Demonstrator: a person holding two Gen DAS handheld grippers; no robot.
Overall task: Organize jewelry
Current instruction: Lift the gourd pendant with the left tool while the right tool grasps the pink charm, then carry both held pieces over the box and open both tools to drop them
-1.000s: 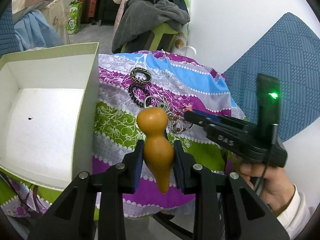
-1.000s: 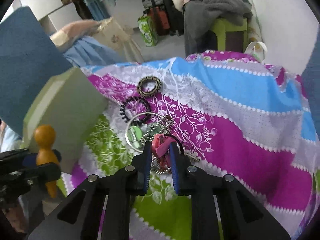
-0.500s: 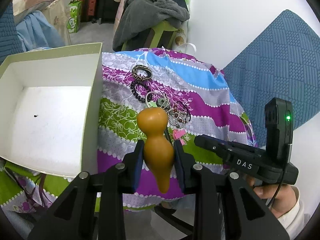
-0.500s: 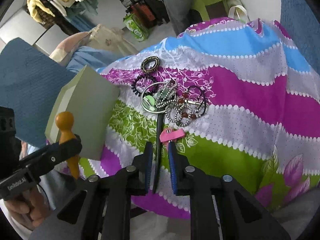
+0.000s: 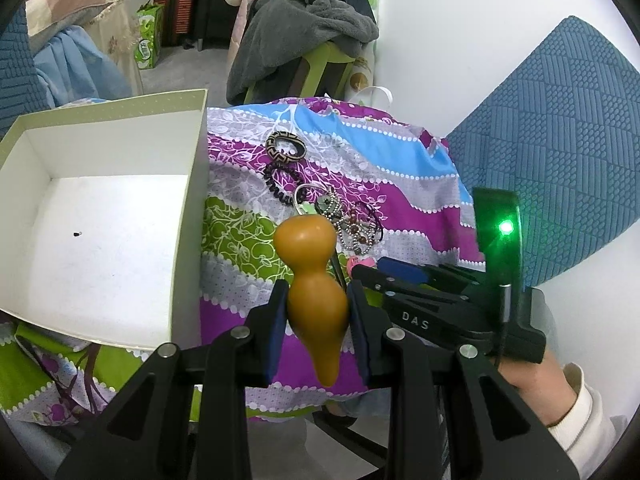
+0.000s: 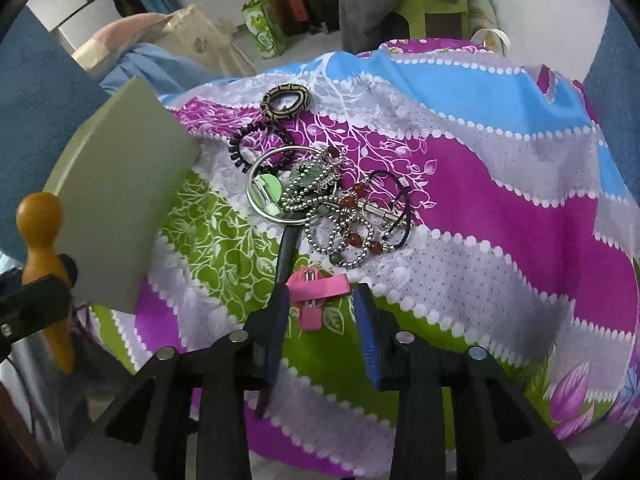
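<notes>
My left gripper [image 5: 318,296] is shut on an orange-brown wooden gourd [image 5: 306,240], held upright beside the open white box [image 5: 196,184]. On the patterned cloth lies a jewelry heap: a patterned oval ring [image 6: 286,102], a black coil tie [image 6: 256,148], a silver bangle [image 6: 256,192] and bead bracelets [image 6: 344,236]. My right gripper [image 6: 320,300] points down at the cloth and its jaws are opening. A pink ribbon clip [image 6: 316,284] lies between them untouched by the pads. A black strap [image 6: 286,248] runs from the bangle along the left finger.
The box's olive outer wall [image 6: 120,200] stands left of the heap. Grey clothes on a green stool [image 5: 320,64] sit beyond the table. A blue quilted panel [image 5: 560,152] is at the right. A hand in a white sleeve [image 5: 532,380] holds the right gripper.
The right gripper drew the pink clip out of the heap, let it drop on the cloth, then came down over it with its jaws spread wider. The left gripper and gourd stayed put.
</notes>
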